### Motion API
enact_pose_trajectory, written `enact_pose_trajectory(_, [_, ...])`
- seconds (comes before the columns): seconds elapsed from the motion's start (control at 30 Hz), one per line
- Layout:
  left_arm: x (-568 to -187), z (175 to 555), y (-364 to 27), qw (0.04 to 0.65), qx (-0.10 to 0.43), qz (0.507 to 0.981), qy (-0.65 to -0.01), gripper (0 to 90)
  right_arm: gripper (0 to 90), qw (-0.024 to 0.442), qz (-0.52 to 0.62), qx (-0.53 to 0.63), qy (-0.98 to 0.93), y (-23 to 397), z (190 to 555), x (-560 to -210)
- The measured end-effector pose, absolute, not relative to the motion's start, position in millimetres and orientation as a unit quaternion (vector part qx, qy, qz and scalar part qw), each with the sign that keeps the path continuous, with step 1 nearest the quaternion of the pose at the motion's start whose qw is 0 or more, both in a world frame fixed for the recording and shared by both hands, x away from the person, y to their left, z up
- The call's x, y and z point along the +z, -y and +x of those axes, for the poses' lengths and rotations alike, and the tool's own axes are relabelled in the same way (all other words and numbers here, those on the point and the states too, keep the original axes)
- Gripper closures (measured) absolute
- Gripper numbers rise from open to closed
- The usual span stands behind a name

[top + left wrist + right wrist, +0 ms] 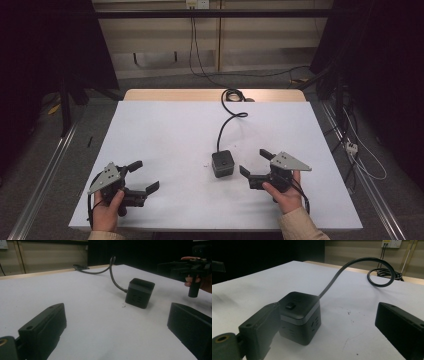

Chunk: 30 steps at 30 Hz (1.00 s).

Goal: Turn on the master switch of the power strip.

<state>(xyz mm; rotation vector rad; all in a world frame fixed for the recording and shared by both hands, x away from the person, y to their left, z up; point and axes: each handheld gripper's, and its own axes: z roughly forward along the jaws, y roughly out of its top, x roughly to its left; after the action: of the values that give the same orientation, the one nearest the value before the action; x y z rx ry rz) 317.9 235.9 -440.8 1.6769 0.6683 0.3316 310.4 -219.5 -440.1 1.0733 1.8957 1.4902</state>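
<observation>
A black cube power strip [222, 163] sits on the white table [165, 130], its black cable [226, 120] curling away to the far edge. My right gripper [256, 162] is open just right of the cube; in the right gripper view the cube [299, 315] stands close before the left jaw, with a small switch on its top. My left gripper [144, 176] rests open near the table's front left corner, empty. From the left gripper view the cube [139, 293] is farther off, with the right gripper [195, 267] and a hand behind it.
A coil of the cable [234, 95] lies at the far edge on a wooden strip [165, 94]. Dark curtains flank the table. More cables [360, 150] trail on the floor at the right. A tiny white speck [123, 306] lies beside the cube.
</observation>
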Motion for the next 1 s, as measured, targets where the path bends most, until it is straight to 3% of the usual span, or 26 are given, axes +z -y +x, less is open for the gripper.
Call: enact_pose_trajectory(1.0, [-440, 318, -238, 0.614, 0.149, 0.717, -0.296, 1.9, 7.6, 0.235, 0.390, 0.543, -0.706, 207, 323, -436])
